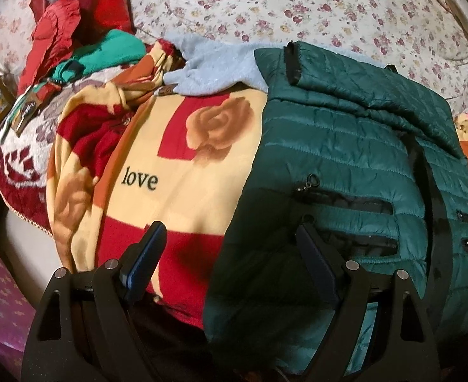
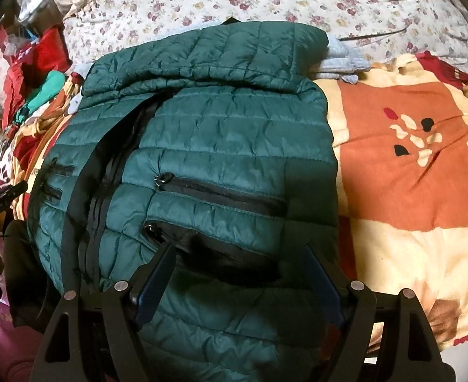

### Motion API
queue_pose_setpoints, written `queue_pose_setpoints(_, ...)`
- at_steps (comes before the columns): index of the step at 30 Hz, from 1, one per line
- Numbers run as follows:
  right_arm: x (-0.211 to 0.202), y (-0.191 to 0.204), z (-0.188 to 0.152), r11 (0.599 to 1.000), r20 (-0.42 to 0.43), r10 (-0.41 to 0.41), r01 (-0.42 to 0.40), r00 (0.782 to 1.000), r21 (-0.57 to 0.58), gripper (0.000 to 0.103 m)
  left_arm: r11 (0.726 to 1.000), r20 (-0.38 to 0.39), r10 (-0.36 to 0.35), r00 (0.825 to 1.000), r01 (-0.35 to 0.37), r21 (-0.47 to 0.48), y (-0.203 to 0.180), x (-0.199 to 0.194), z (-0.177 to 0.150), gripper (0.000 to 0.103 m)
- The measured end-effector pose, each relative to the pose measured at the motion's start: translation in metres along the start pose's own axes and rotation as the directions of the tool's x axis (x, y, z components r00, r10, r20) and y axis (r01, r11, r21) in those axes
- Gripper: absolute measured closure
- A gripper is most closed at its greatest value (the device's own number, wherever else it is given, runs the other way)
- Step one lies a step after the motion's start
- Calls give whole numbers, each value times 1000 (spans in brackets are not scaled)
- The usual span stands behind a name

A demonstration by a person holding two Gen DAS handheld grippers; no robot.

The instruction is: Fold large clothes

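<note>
— Both grippers gaping? 
— Yes: left gripper (image 1: 230, 232) and right gripper (image 2: 237, 251) spread wide, holding nothing.
— And the green puffer jacket (image 2: 202, 146)? 
— Lying on the patterned blanket (image 1: 183, 165), sleeve folded across.

Warm indoor light, deep shadow along the lower frames, strong fisheye bending with dark corners, slightly soft detail

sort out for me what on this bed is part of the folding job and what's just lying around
Part of the job:
- green puffer jacket
- left gripper, open
- right gripper, open

Just lying about:
- "love" blanket
- grey fleece
- red jacket
- turquoise garment
- floral sheet
</note>
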State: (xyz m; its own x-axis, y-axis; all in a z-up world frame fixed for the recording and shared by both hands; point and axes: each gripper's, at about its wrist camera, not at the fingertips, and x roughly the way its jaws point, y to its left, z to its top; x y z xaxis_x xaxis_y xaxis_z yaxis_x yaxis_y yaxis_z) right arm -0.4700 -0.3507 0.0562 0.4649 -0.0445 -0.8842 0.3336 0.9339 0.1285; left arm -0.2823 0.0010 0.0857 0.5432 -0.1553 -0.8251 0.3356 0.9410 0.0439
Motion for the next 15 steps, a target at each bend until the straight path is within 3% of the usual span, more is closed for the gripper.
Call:
queue_pose_setpoints(4,3,-6,-4,1000,-42,0,0,999,17,24,1000,-44,-27,999,27,-8,8,3,-5,19)
queue_pose_setpoints(11,3,-21,-15,998,-80,2,3,997,64,24,984,-97,-130,987,117,-135,37,13,-12,19)
queue_pose_setpoints(15,4,-27,-19,997,-99,4,4,995,80,24,985,-137,-133,982,115,-130,34,24,-19,19)
